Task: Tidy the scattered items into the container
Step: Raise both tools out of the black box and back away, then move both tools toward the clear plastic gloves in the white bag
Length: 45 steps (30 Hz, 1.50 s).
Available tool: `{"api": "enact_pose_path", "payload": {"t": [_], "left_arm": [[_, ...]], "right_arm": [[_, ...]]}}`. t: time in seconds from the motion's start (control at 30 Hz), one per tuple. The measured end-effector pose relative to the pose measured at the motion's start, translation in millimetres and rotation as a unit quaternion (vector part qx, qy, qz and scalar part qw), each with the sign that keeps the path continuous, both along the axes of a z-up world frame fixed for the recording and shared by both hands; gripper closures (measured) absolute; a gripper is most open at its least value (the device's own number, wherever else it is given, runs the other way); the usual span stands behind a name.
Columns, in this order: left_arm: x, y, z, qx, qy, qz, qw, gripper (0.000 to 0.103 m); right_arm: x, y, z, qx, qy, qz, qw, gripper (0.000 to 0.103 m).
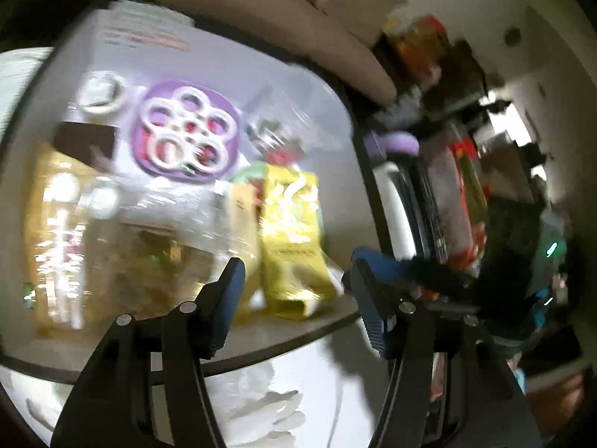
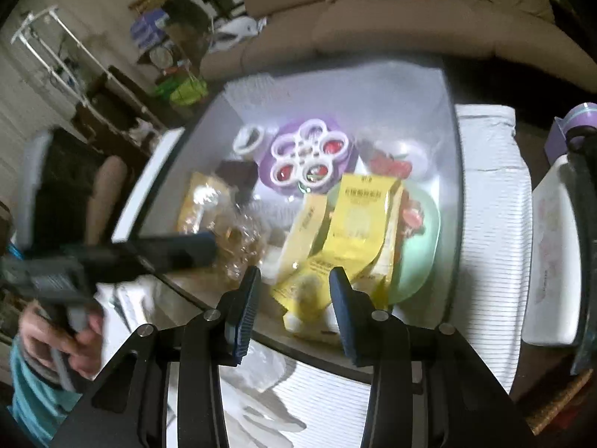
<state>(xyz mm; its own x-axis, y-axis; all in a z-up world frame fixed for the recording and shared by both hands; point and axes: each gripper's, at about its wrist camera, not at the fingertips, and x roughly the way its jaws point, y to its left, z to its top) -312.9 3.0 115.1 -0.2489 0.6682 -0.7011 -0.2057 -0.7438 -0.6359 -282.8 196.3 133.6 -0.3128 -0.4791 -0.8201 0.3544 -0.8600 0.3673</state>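
Table (image 2: pixel 403 86): one, pale top with dark rim, a sofa (image 2: pixel 391 33) beyond its far edge.

Tray (image 2: pixel 421 261): one, mint green, right of centre on the table (likely the container; hard to be sure), partly under the packets.

Yellow packets (image 2: pixel 360 216): three counted in the right view, leaning together on and against the tray's near left side; the left view shows them near its centre (image 1: pixel 291 239).

Clear bags (image 1: pixel 123 231): one golden crinkly cluster, near left on the table (count uncertain, blurred).

Purple dish (image 2: pixel 308 156): one, with a white flower-shaped ring insert, far centre, red pieces in its holes.

Dark brown block (image 2: pixel 238 175): one, left of the dish.

White ring (image 2: pixel 248 138): one, far left of the dish.

Left gripper (image 1: pixel 294 272): jaws spread wide, nothing between them, held level over the table's near edge; in the right view it reaches in from the left, the hand (image 2: pixel 63 339) wrapped round its handle.

Right gripper (image 2: pixel 296 278): jaws apart, empty, pointed at the nearest packet.
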Motion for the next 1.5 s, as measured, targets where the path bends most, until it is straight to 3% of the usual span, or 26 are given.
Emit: {"api": "enact_pose_path", "payload": {"t": [0.2,0.3,0.37,0.5,0.7,0.73,0.77,0.87,1.03,1.2,1.5], "left_arm": [[3,-2,0,-0.034,0.012,-0.012,0.9993,0.046],[3,1,-5,-0.044,0.012,-0.012,0.9989,0.046],[5,2,-9,-0.049,0.011,-0.009,0.9987,0.046],[14,5,-7,-0.078,0.036,-0.008,0.9963,0.043],[31,5,1,-0.119,0.077,0.017,0.9897,0.019],[35,5,2,-0.129,0.084,0.023,0.9878,0.010],[39,4,5,-0.137,0.092,0.029,0.9858,0.006],[50,2,13,-0.150,0.112,0.036,0.9817,0.002],[68,1,26,-0.179,0.136,0.047,0.9733,0.001],[88,6,29,-0.249,0.154,0.053,0.9547,0.001],[128,7,49,-0.268,0.173,0.055,0.9461,0.000]], "right_arm": [[-9,-25,-38,0.096,-0.027,0.007,0.995,0.067],[-16,-25,-44,0.111,-0.032,-0.008,0.993,0.069],[-14,-29,-45,0.140,-0.017,-0.011,0.990,0.071],[-1,-20,-30,0.127,0.021,-0.038,0.991,0.069],[30,-19,-8,0.163,0.106,-0.076,0.978,0.069],[35,-18,-4,0.165,0.117,-0.084,0.976,0.065],[40,-17,-1,0.165,0.124,-0.090,0.974,0.055],[57,-18,8,0.165,0.148,-0.100,0.970,0.034],[78,-23,17,0.165,0.172,-0.107,0.965,0.032],[93,-25,19,0.170,0.175,-0.115,0.963,0.031],[124,-22,42,0.162,0.177,-0.129,0.962,0.031]]}}
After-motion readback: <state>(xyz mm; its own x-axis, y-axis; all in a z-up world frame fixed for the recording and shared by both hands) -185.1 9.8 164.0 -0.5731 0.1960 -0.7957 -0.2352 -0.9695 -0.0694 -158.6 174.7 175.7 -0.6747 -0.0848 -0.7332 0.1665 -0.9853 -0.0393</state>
